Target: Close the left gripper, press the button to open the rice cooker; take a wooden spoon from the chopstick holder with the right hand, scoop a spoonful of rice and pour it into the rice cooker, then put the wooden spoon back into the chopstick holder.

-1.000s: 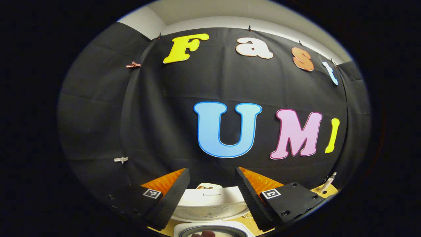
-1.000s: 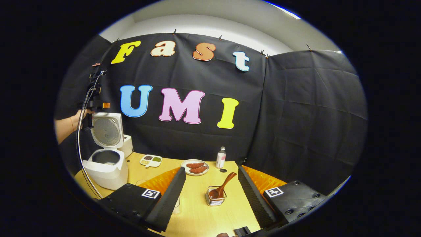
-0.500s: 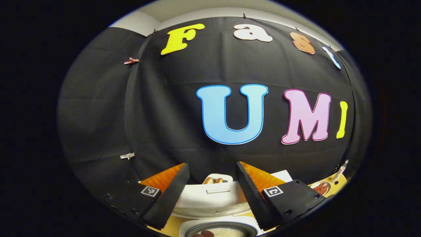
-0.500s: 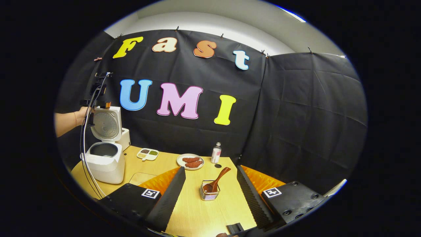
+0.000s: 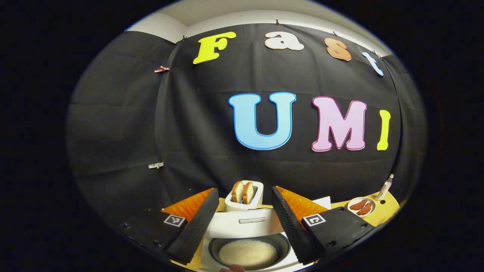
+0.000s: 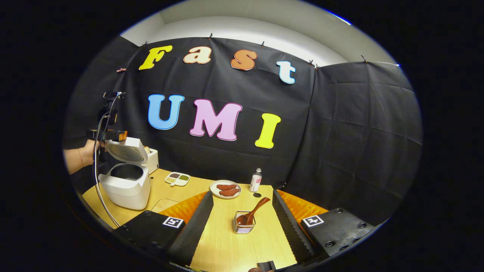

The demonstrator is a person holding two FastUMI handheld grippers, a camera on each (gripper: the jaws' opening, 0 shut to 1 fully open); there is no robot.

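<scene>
The wooden table carries everything. At its left edge stands the white rice cooker, the largest thing on it, with its lid raised, tilted over the pot. In the left gripper view the inner pot lies just below and between the fingers, holding pale rice, and the lid's edge stands just behind it. A toaster with two slices of bread stands behind the cooker, toward the table's back-left corner.

The left gripper hovers over the cooker with its fingers spread apart, pinching nothing; in the right gripper view it is seen beside the lid, held by a hand. The right gripper is likewise spread wide and empty, low over the near edge of the table.

Between its fingers, near the middle of the table, stands the small wire chopstick holder, and in it the wooden spoon, bowl down, handle leaning up and to the right. Along the back edge stand a plate of reddish food, a small bottle just to its right, and a little divided dish nearer the cooker.

Judging by the open lid, the button step is done and fetching the spoon is in hand. The next move likely calls for the right gripper to go forward to the slanted handle, straddle it above the holder's rim, pinch it, and lift without tipping the light holder.
</scene>
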